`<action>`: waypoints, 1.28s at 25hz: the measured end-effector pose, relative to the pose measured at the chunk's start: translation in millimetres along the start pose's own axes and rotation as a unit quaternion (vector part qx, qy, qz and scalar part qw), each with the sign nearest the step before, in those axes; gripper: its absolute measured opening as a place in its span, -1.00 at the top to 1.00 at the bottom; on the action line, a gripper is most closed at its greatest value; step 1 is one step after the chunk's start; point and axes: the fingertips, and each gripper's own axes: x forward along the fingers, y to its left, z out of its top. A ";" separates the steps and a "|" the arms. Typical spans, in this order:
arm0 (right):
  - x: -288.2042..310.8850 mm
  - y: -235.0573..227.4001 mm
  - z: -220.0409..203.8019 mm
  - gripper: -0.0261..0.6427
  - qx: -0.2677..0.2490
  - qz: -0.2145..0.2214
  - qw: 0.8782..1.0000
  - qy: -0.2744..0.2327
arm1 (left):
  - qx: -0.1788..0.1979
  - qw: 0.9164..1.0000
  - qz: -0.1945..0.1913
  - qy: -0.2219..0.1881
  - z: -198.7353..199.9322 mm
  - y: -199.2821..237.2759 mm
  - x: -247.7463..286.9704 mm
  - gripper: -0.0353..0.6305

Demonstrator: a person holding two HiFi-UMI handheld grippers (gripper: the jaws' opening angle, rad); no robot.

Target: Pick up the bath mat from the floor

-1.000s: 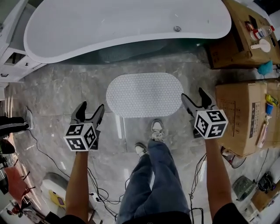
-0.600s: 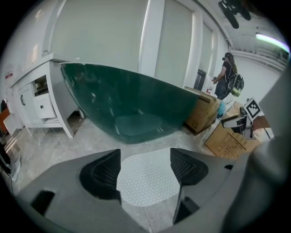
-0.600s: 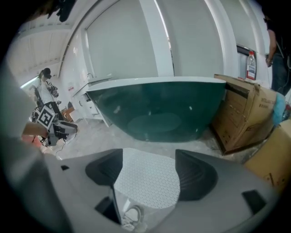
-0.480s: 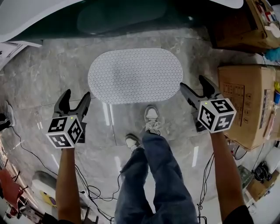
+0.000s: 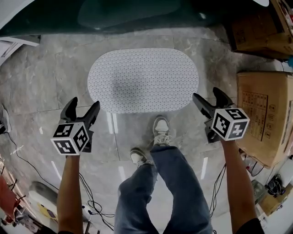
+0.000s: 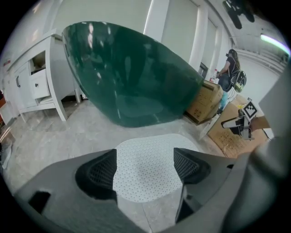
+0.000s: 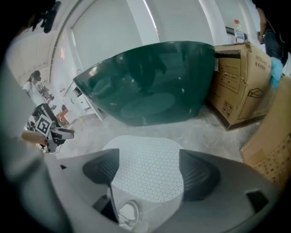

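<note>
A white oval bath mat [image 5: 143, 79] with small dots lies flat on the grey marble floor in front of the dark green tub. My left gripper [image 5: 82, 108] hovers above the floor off the mat's near left corner. Its jaws are opening and nothing is between them. My right gripper [image 5: 207, 97] hangs just off the mat's right end, jaws also opening and empty. In the left gripper view the bath mat [image 6: 145, 170] shows between the two pads [image 6: 103, 169]. The right gripper view shows the bath mat [image 7: 145, 168] the same way.
The green tub [image 5: 123, 13] fills the top. Cardboard boxes [image 5: 265, 114] stand at the right. The person's legs and white shoes [image 5: 160, 130] stand just before the mat's near edge. Cables [image 5: 96, 196] trail on the floor at lower left. A white cabinet [image 6: 34, 86] stands left of the tub.
The view has moved forward and down, so the mat looks larger and nearer. Both grippers have come closer to the mat's ends and their jaws stand wider apart.
</note>
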 end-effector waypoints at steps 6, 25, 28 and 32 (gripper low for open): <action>47.1 -21.0 -23.8 -0.34 0.001 -0.006 1.000 0.003 | -0.012 1.000 0.001 0.005 -34.9 23.4 50.6 -0.34; 196.9 -117.7 -118.8 -0.47 0.003 -0.043 0.999 0.030 | -0.032 0.999 0.021 0.008 -122.1 109.6 195.0 -0.44; 203.9 -136.0 -127.5 -0.50 0.013 -0.051 0.998 0.031 | -0.038 0.999 0.020 0.012 -130.8 117.7 212.2 -0.46; 217.6 -150.3 -131.2 -0.59 0.027 -0.056 0.997 0.035 | -0.041 0.999 0.024 0.026 -139.2 138.4 223.4 -0.49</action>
